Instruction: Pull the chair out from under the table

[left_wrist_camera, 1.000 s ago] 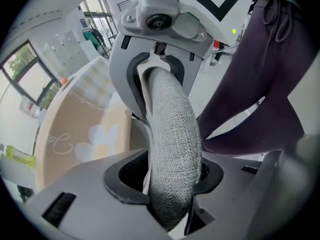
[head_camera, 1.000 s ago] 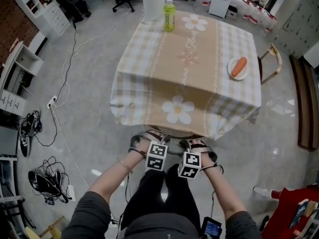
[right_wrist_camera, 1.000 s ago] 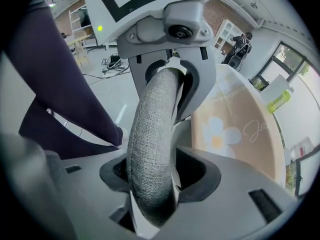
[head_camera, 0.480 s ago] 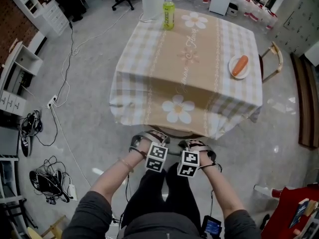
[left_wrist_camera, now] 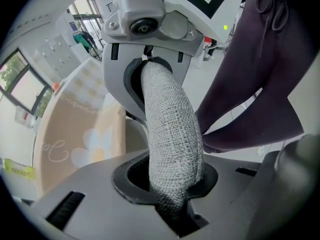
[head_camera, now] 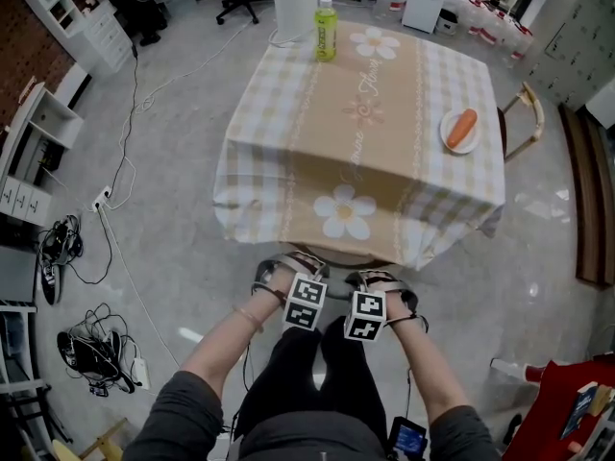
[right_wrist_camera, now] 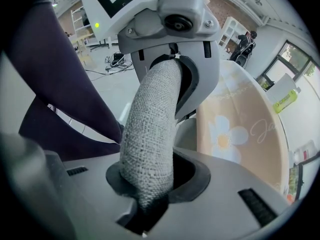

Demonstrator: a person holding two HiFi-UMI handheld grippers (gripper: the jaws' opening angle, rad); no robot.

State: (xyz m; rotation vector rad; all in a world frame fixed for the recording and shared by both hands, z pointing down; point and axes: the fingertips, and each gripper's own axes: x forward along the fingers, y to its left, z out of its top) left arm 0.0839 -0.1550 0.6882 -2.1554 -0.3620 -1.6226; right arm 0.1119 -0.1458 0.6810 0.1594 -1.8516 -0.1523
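The chair is tucked under the near edge of the table, with only its grey top showing below the tablecloth. Both grippers point steeply down at it, side by side. In the left gripper view, the grey woven backrest rail runs between the jaws of my left gripper, which are closing and touch it on both sides. In the right gripper view, my right gripper is closing on the same rail and touches it too. In the head view the left gripper and right gripper sit close together.
The table holds a green bottle and a plate with a carrot. The person's dark-trousered legs stand right behind the chair. A second chair is at the table's right side. Cables lie on the floor at the left.
Both pairs of jaws have drawn in around the chair's rail. The hands, the chair and the table have stayed where they were.
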